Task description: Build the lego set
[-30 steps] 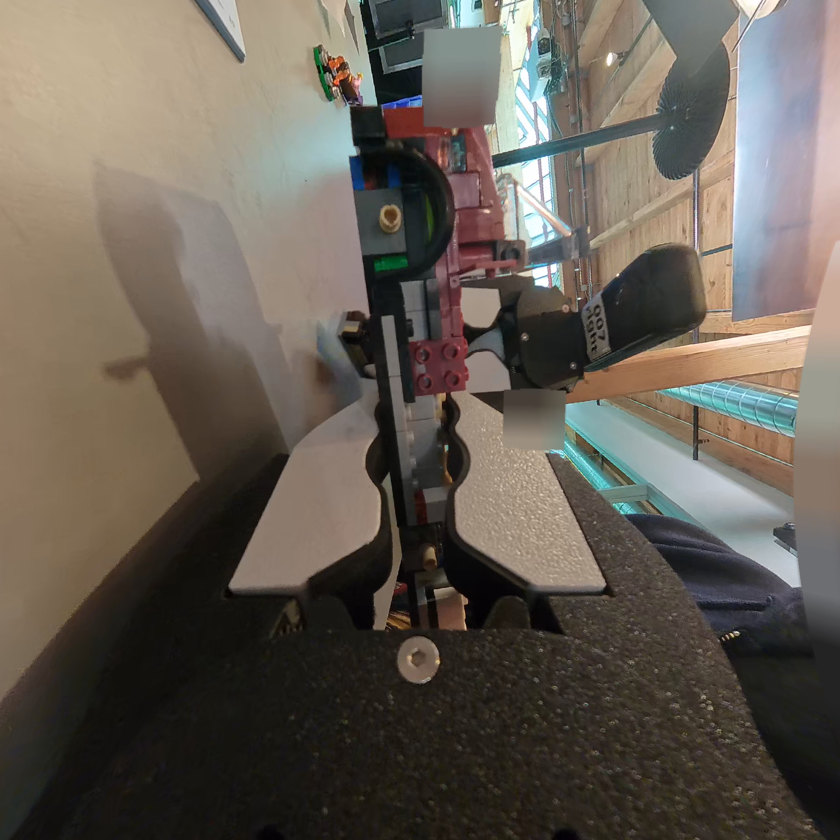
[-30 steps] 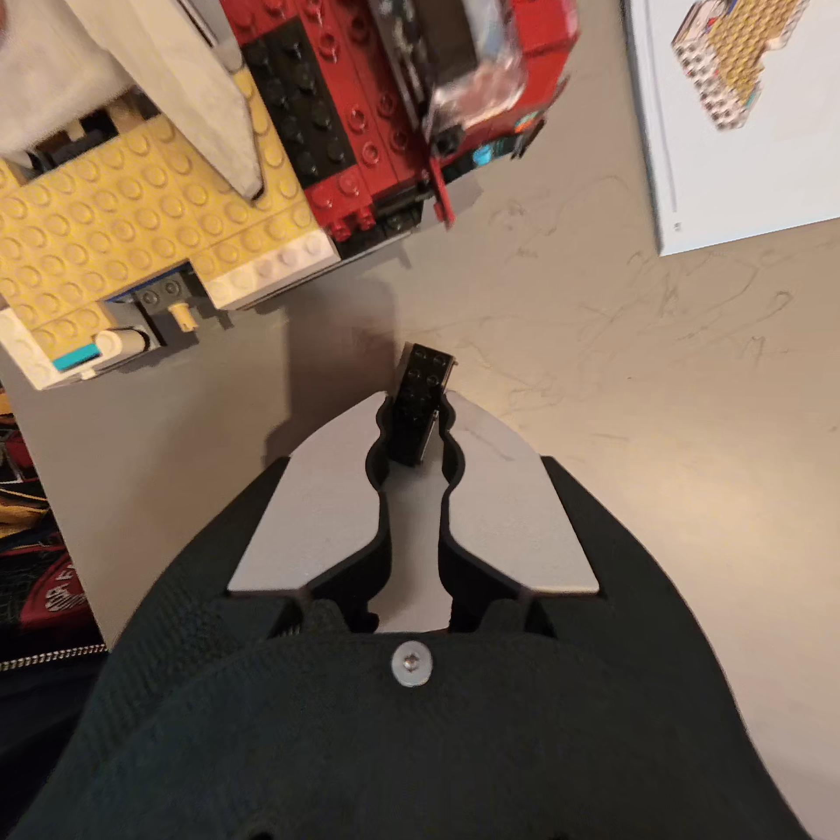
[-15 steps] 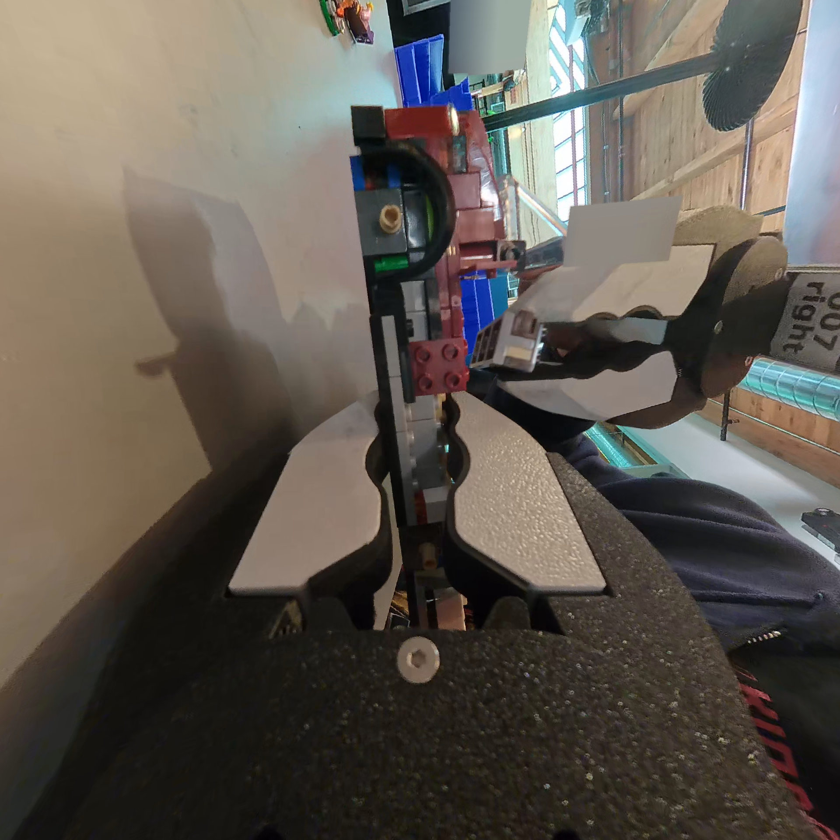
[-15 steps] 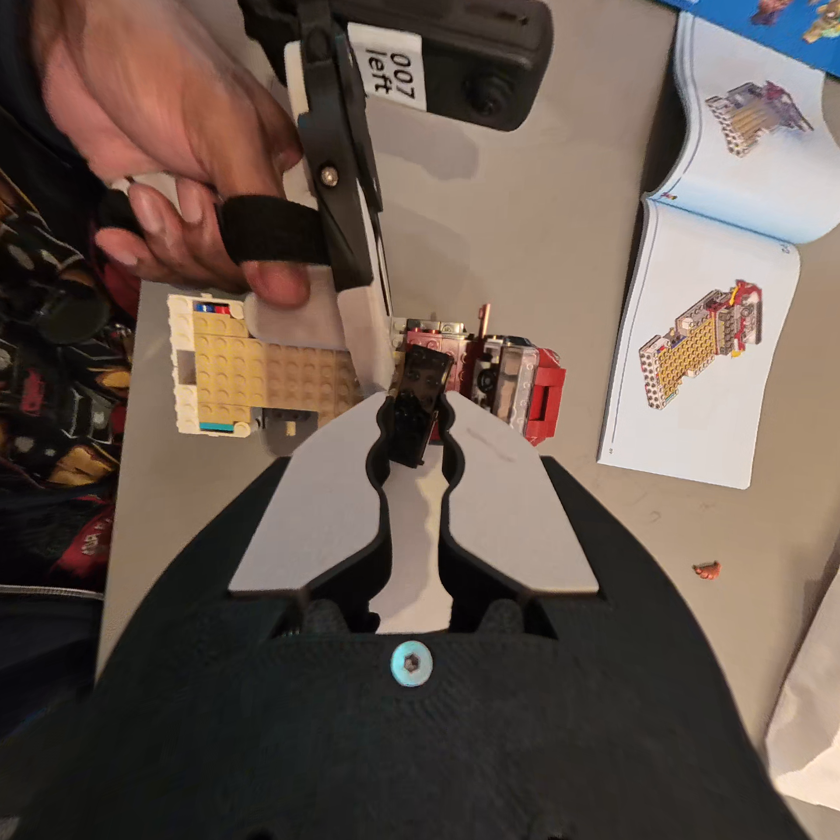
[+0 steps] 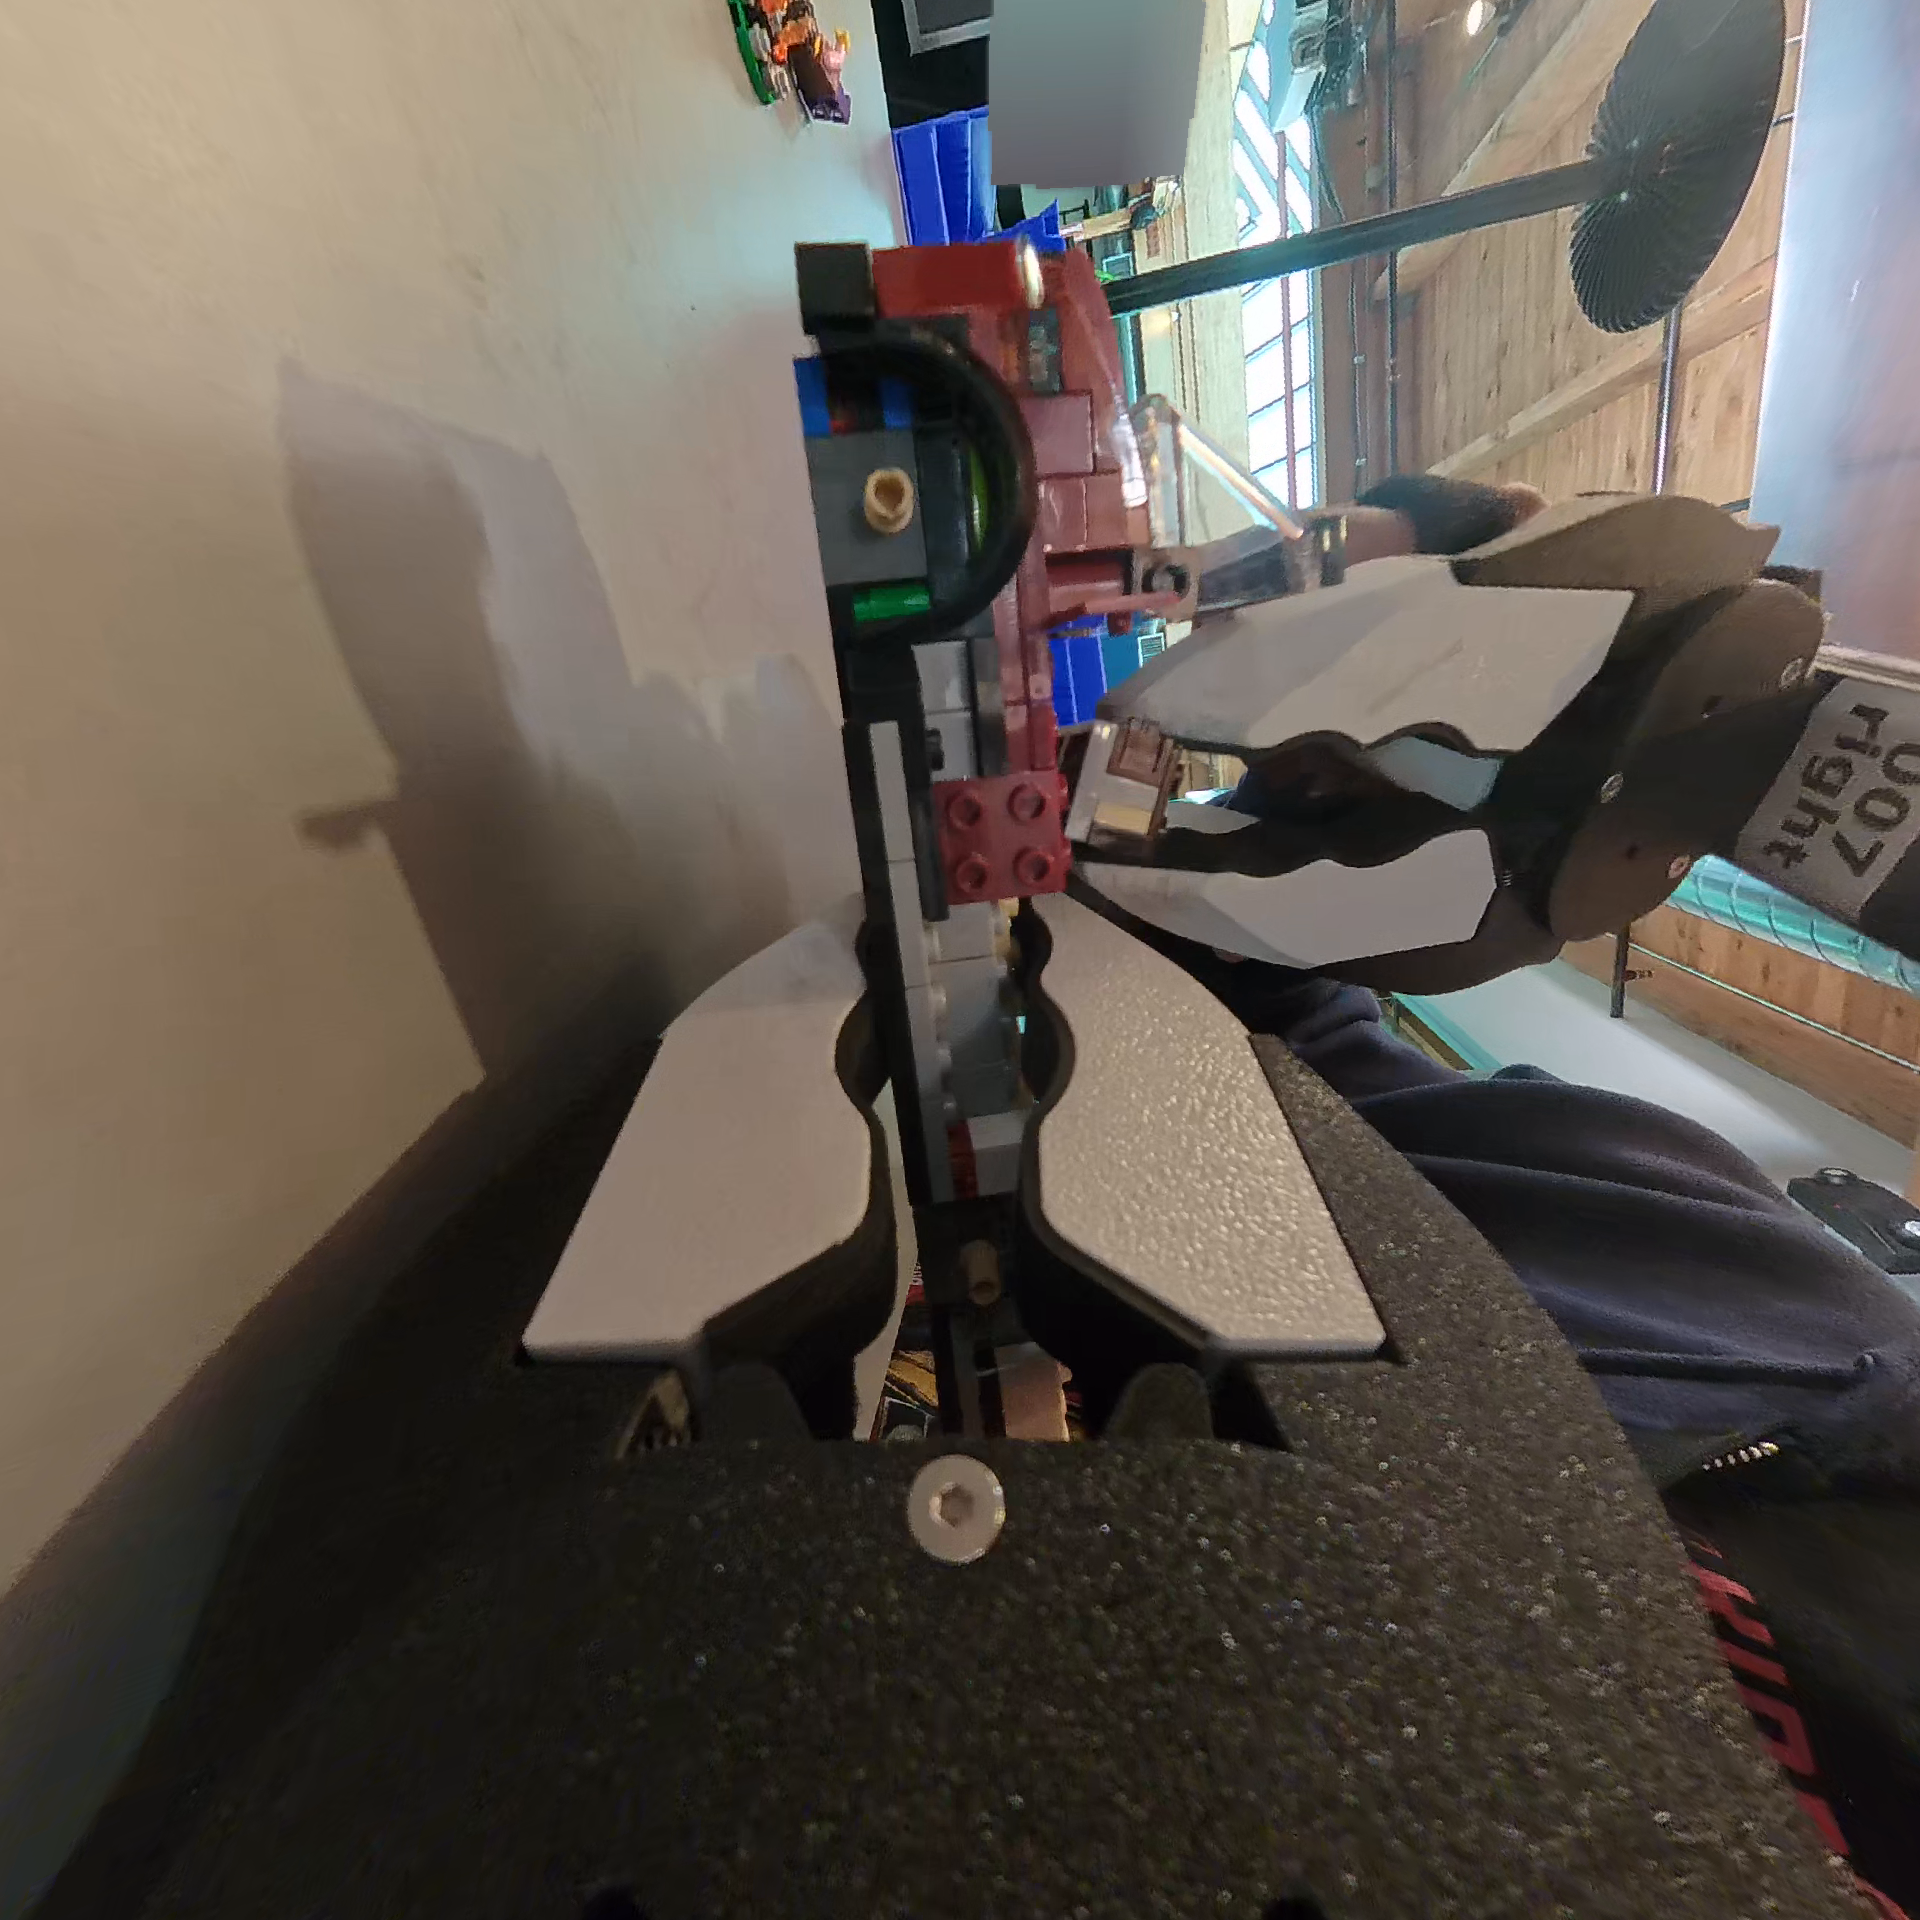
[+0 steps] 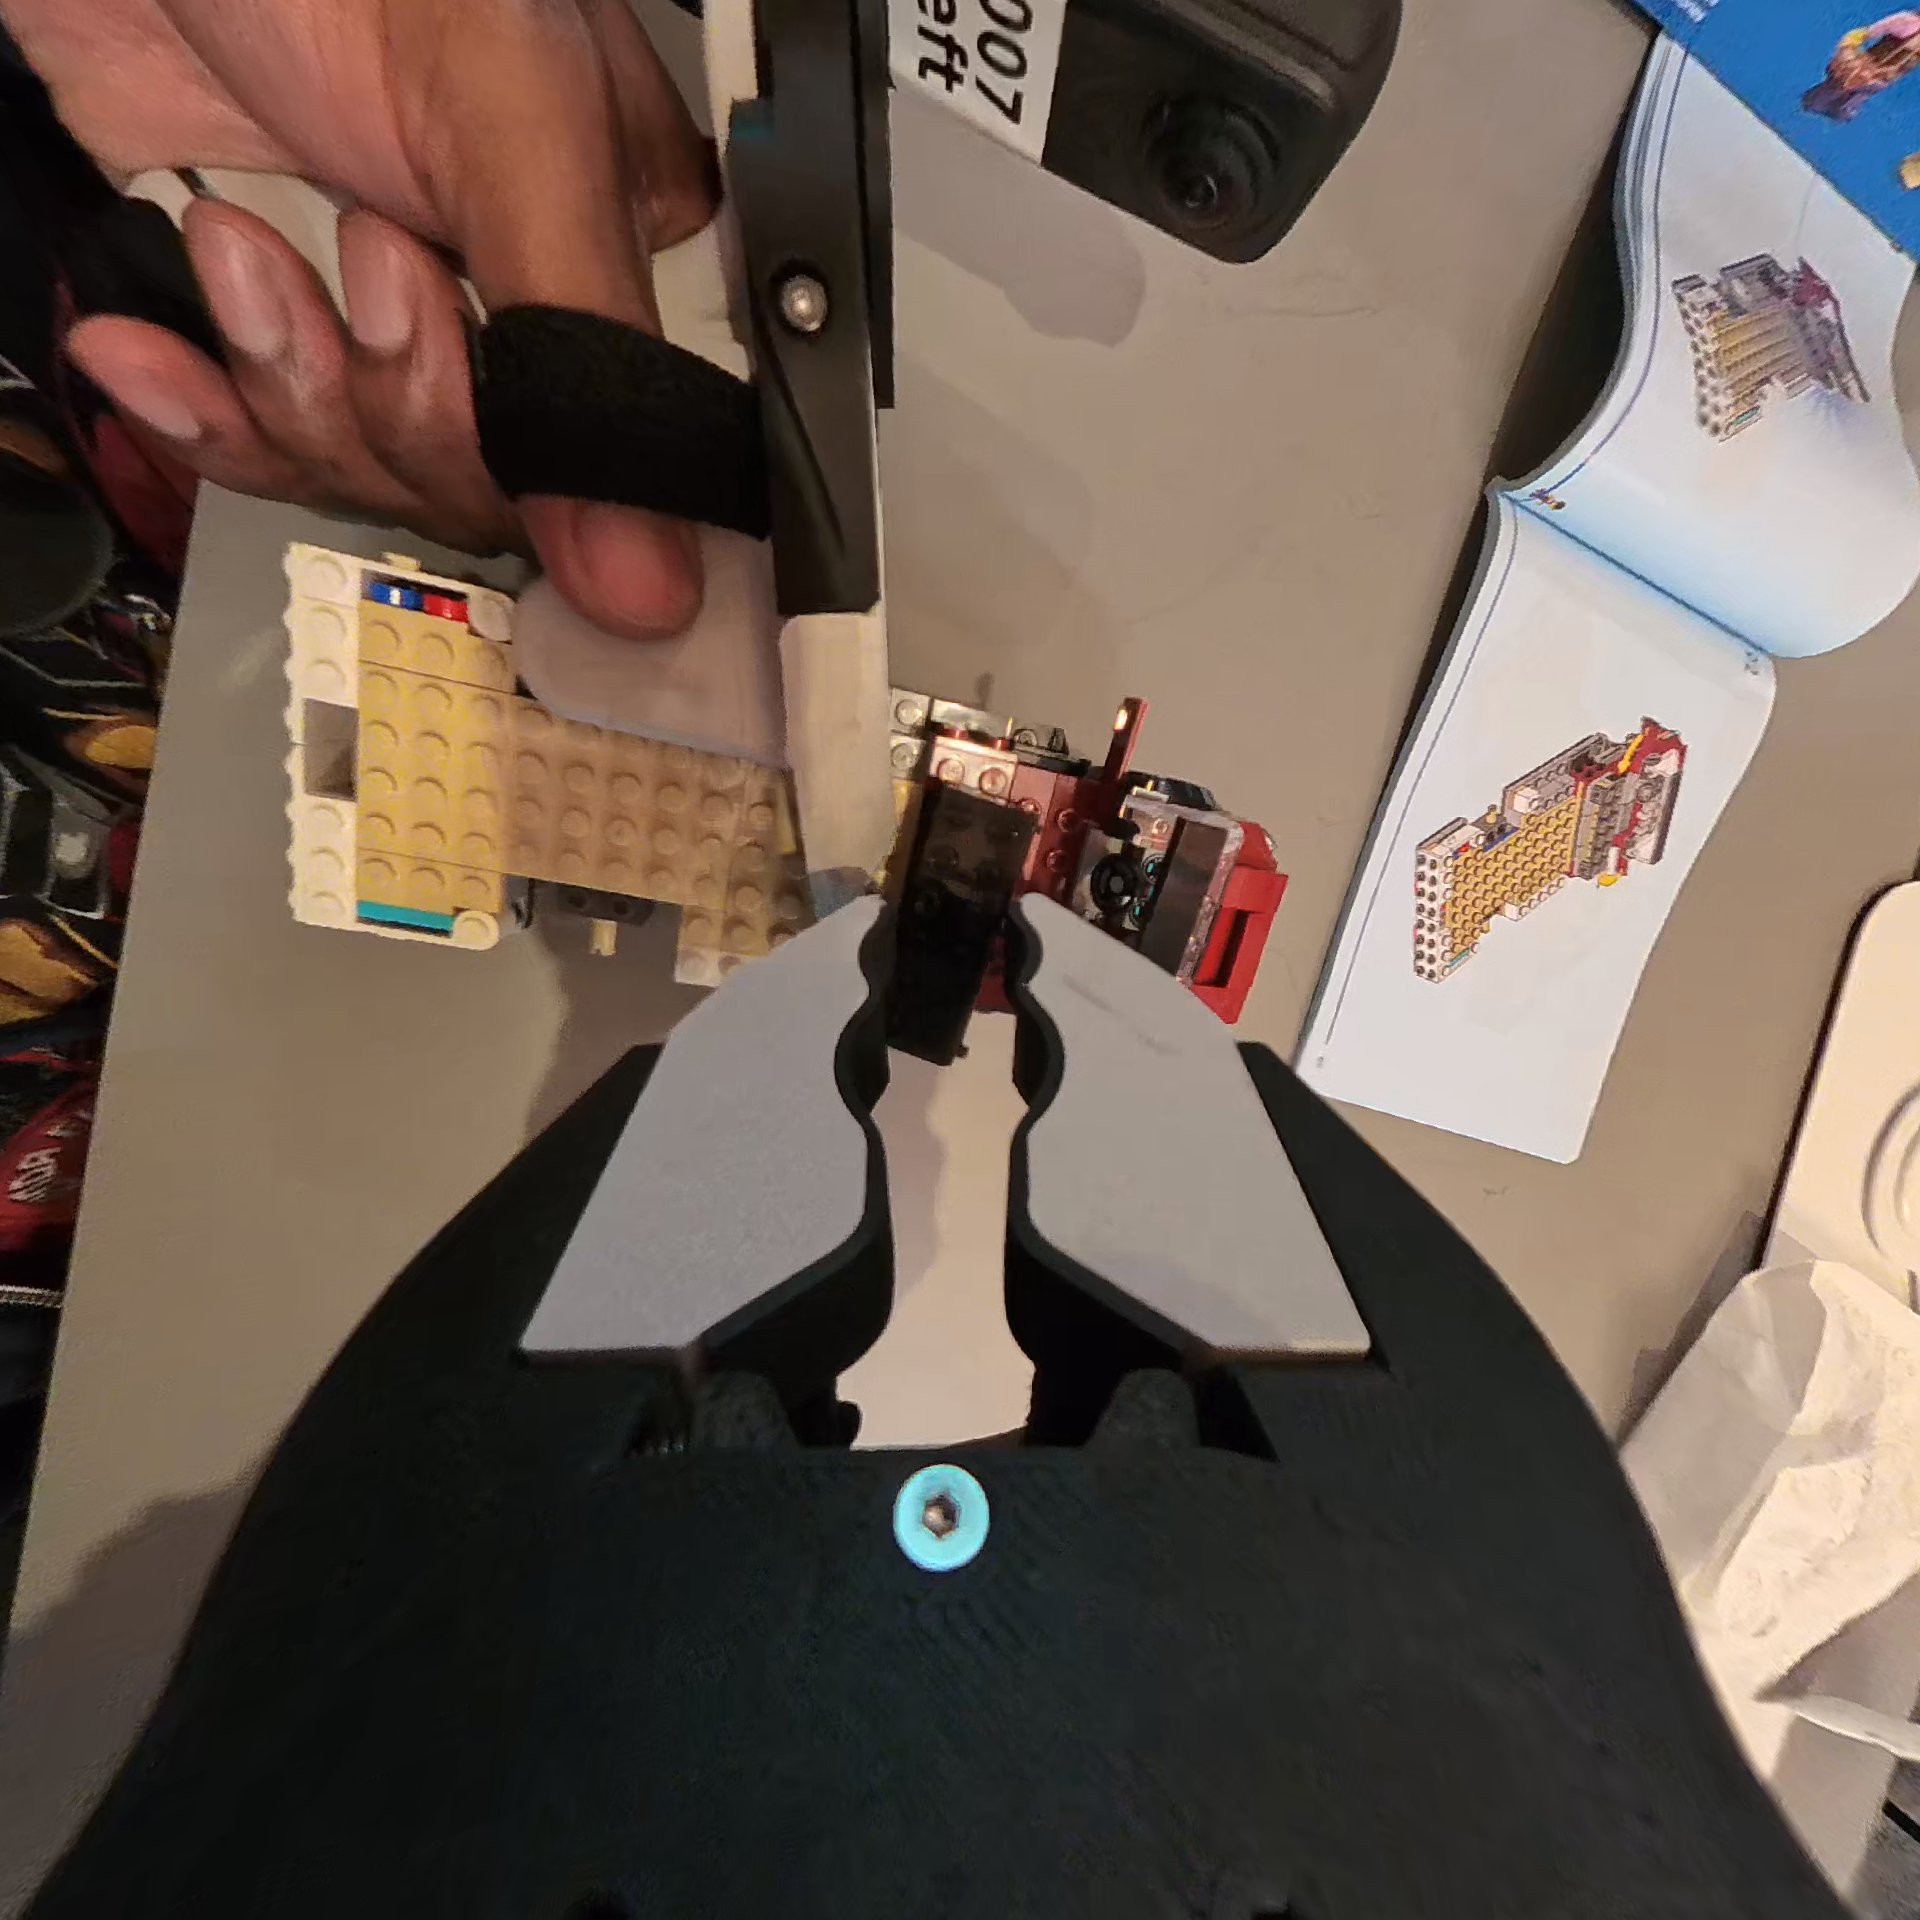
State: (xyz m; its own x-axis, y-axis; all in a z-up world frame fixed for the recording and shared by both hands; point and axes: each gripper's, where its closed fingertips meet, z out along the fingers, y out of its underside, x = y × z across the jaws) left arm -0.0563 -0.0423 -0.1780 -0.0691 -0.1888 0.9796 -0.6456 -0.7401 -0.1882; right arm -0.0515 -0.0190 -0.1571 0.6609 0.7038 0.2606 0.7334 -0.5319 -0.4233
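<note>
Clamping the brick model [image 5: 940,1039], the left gripper [image 5: 940,966] is hiding its midsection. Beside that model, the right gripper [image 6: 951,935] is pinching a dark smoky brick [image 6: 951,925], its detail blurred.

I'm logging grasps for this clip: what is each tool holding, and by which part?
Left tool clamps the brick model across its middle, where tan deck meets red end. Right tool pinches a dark smoky brick by its long sides, near its rear end.

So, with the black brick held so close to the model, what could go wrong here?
1. The right gripper holds the black brick tilted, so its studs may meet the brick model askew.
2. The left gripper clamps the model only by a thin edge; pressing could twist it loose.
3. The thin dark-red post nearby could be knocked off.
</note>
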